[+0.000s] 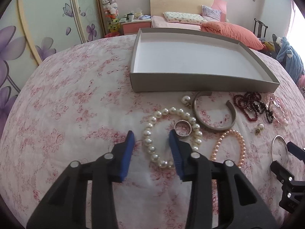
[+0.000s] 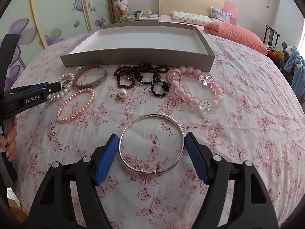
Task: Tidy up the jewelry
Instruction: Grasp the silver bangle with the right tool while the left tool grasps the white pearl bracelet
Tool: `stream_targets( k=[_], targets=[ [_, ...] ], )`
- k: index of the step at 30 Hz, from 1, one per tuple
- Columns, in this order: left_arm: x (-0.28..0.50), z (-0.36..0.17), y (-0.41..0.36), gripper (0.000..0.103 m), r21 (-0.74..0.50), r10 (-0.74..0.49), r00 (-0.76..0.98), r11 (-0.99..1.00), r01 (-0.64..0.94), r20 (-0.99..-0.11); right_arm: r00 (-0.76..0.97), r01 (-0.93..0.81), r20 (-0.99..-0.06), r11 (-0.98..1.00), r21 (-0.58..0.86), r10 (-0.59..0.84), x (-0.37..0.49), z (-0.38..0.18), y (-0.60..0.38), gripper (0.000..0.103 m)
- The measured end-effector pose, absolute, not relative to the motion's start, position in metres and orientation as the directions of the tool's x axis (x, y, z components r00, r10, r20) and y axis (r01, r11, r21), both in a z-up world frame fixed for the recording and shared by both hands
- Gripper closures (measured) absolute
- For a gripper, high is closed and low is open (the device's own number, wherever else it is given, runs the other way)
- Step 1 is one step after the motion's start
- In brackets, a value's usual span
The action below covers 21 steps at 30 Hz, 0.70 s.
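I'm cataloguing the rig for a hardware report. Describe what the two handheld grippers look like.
Both match: the left gripper and right gripper have black plastic bodies with angular, scissor-like arms, round silver pivot pins, and ribbed blue pads on the fingers. Seen from the right wrist camera, the left gripper's side bears white "GenRobot.AI" lettering. No cables or sleeves are visible.

Both views close above the floral bedspread (image 1: pixel 66 105), tilted steeply down along blue-padded fingers (image 1: pixel 126 152) toward the far headboard. Left view just behind the white pearl bracelet (image 1: pixel 152 148); right view just behind the silver bangle (image 2: pixel 152 145). Shared beyond the fingertips: grey tray (image 1: pixel 200 83), cuff bangle (image 2: pixel 91 78), dark beads (image 2: pixel 133 74).
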<state>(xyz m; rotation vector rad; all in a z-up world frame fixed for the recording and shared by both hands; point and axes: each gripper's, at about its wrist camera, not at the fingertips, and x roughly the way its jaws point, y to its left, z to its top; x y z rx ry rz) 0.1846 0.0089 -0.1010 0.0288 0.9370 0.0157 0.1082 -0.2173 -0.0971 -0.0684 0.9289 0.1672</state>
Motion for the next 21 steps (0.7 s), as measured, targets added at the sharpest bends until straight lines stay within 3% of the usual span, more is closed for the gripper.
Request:
stream_targets(
  k=[3, 4, 5, 12, 21],
  targets=[
    [0.182, -0.1, 0.007, 0.077, 0.026, 0.013, 0.598, 1.0, 0.014, -0.802, 0.587, -0.174, -0.802, 0.985, 0.012, 0.114, 0.108, -0.097, -0.217, 0.031],
    [0.182, -0.1, 0.007, 0.088, 0.03, 0.014, 0.6, 0.999, 0.016, -0.8, 0.587, -0.174, -0.801, 0.985, 0.014, 0.115, 0.108, -0.097, -0.217, 0.031],
    [0.18, -0.1, 0.007, 0.092, 0.03, 0.014, 0.601, 0.999, 0.018, -0.799, 0.588, -0.173, -0.801, 0.985, 0.016, 0.116, 0.108, -0.097, -0.216, 0.031],
    [0.162, -0.094, 0.019, 0.093, -0.021, -0.028, 0.629, 1.0, 0.02, -0.777, 0.607, -0.162, -0.783, 0.986, 0.05, 0.139, 0.105, -0.094, -0.226, 0.032],
    [0.117, -0.049, 0.02, 0.093, -0.084, -0.099, 0.774, 0.995, 0.06, -0.626, 0.711, -0.161, -0.684, 0.985, 0.065, 0.162, 0.094, -0.069, -0.224, 0.032]
  ],
)
